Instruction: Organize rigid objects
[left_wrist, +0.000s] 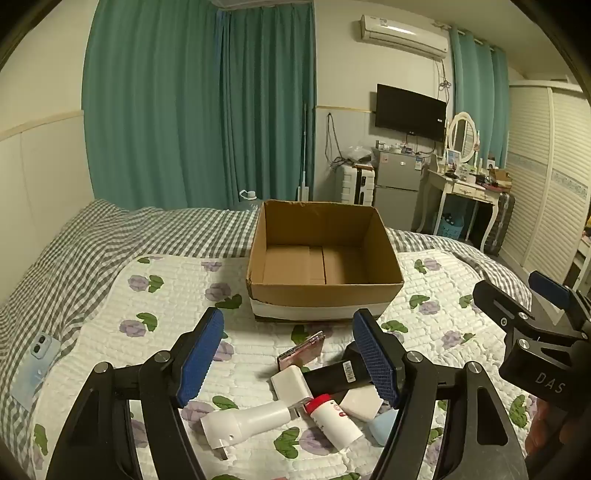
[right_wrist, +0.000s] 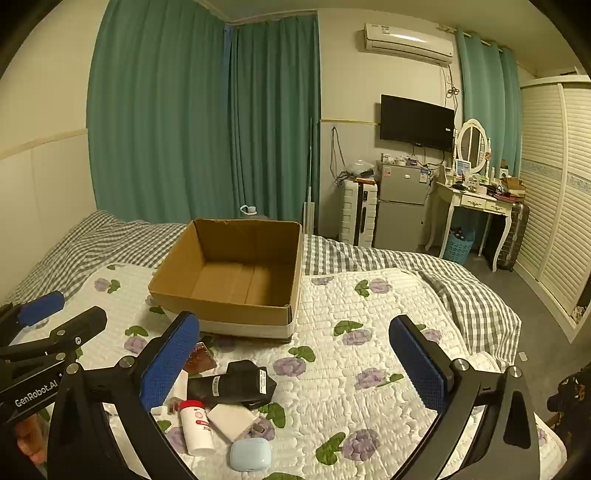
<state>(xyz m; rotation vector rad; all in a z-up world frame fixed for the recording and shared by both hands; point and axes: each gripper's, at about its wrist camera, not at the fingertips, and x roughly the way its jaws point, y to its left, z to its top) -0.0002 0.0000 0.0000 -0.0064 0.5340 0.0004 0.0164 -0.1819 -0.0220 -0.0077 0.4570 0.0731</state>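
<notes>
An open, empty cardboard box (left_wrist: 325, 295) (right_wrist: 221, 308) stands on the quilted bed. In front of it lies a pile of small items: a white plug adapter (left_wrist: 245, 421), a white bottle with a red cap (left_wrist: 334, 417) (right_wrist: 197, 424), a black rectangular device (left_wrist: 332, 376) (right_wrist: 232, 386), a white charger block (left_wrist: 291, 382) (right_wrist: 232, 421), a pink phone (left_wrist: 303, 350), and a light blue earbud case (right_wrist: 250, 454) (left_wrist: 384, 424). My left gripper (left_wrist: 288, 363) is open above the pile. My right gripper (right_wrist: 295, 365) is open, to the right of the pile.
A light blue phone (left_wrist: 37, 365) lies on the checked sheet at the far left. Green curtains, a suitcase (right_wrist: 360, 212), a small fridge (right_wrist: 400, 203) and a dressing table (right_wrist: 476, 203) stand beyond the bed. The right gripper's body (left_wrist: 535, 339) shows at the left view's right edge.
</notes>
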